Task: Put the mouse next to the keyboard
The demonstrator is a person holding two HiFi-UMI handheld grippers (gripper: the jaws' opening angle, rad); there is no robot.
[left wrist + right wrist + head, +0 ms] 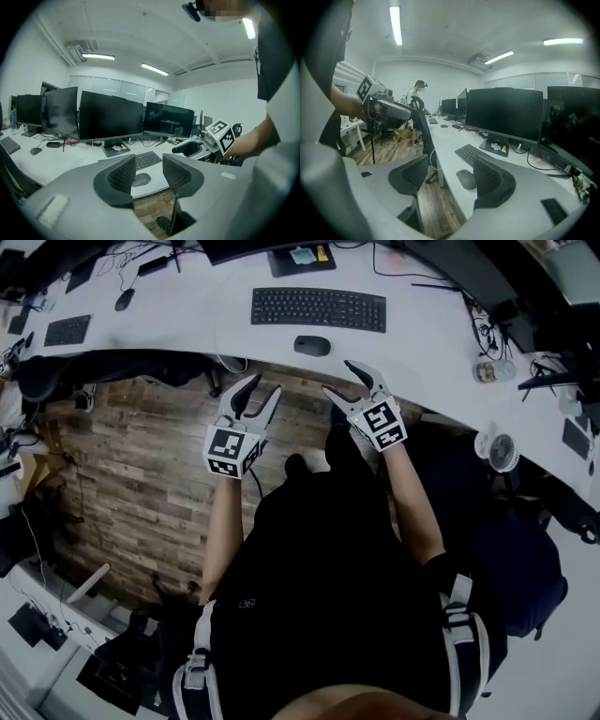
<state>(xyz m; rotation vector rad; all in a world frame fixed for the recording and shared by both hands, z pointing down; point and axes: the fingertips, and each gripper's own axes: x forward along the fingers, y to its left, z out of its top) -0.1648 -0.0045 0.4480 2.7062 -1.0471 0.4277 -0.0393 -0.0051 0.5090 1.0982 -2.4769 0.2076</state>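
Observation:
A dark mouse [312, 346] lies on the white desk [422, 343], near its front edge and just in front of the black keyboard [319, 308]. Both grippers hover over the wooden floor, short of the desk edge. My left gripper [258, 395] is open and empty, below and left of the mouse. My right gripper [341, 379] is open and empty too, just right of the mouse. In the left gripper view the mouse [140, 179] and keyboard [147, 160] show between the open jaws [149, 174]. In the right gripper view the mouse [465, 179] sits by the right pad [490, 180], apart from it.
Monitors [110, 116] stand in a row behind the keyboard. A second keyboard [67, 330] and mouse [124, 299] lie at the desk's far left. A small fan [502, 451], cables [487, 334] and a jar [487, 371] sit at the right. A person [419, 93] stands far back.

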